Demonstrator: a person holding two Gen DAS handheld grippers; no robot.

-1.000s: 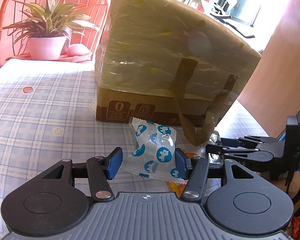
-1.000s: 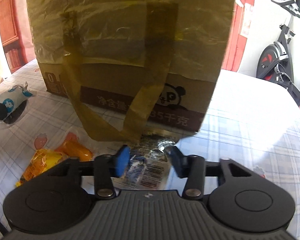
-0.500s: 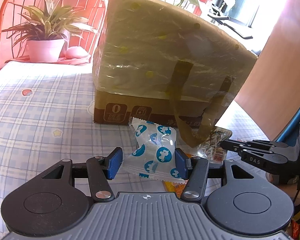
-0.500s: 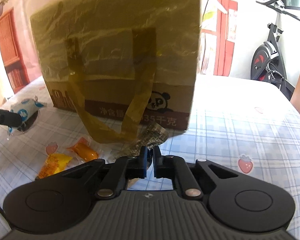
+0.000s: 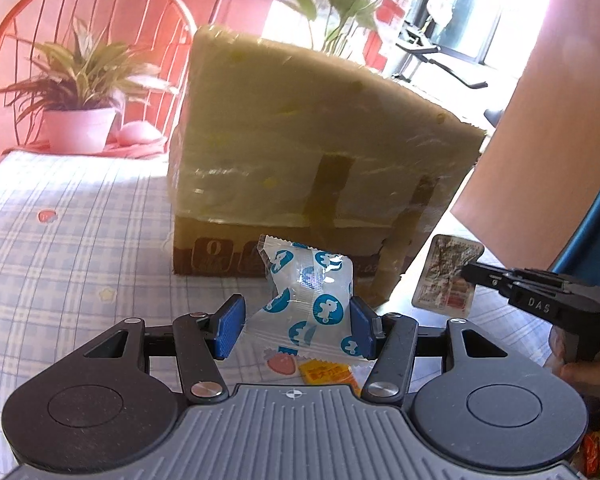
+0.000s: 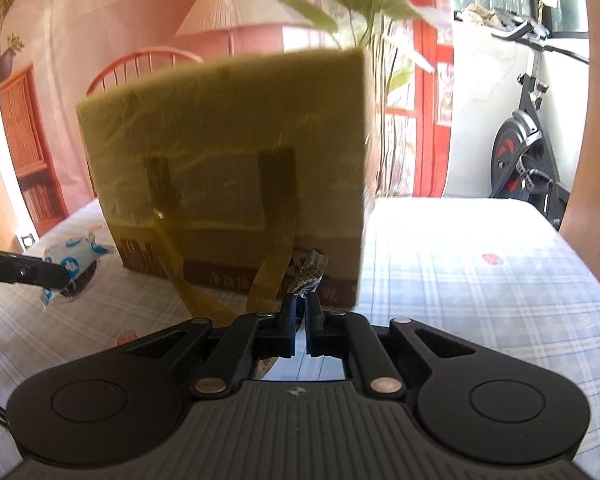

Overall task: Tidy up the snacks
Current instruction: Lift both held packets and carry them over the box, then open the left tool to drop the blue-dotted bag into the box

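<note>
The table (image 5: 60, 248) with a checked cloth carries a big box (image 5: 308, 152) wrapped in yellow plastic. At the box's 6 o'clock, the left tongs (image 5: 296, 326) grasp a white and blue snack packet (image 5: 312, 296). At 3 o'clock, the right tongs (image 6: 299, 312) are clenched on a small silver packet (image 5: 446, 276), lifted off the table.

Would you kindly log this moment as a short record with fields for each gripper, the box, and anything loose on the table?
left gripper: shut on blue-and-white snack packet, lifted off the table
right gripper: shut on silver snack packet, raised beside the box
box: cardboard, lined with a yellowish bag, handles hanging over the front
tablecloth: plaid, strawberry prints
loose item: orange snack lying under the left gripper
</note>
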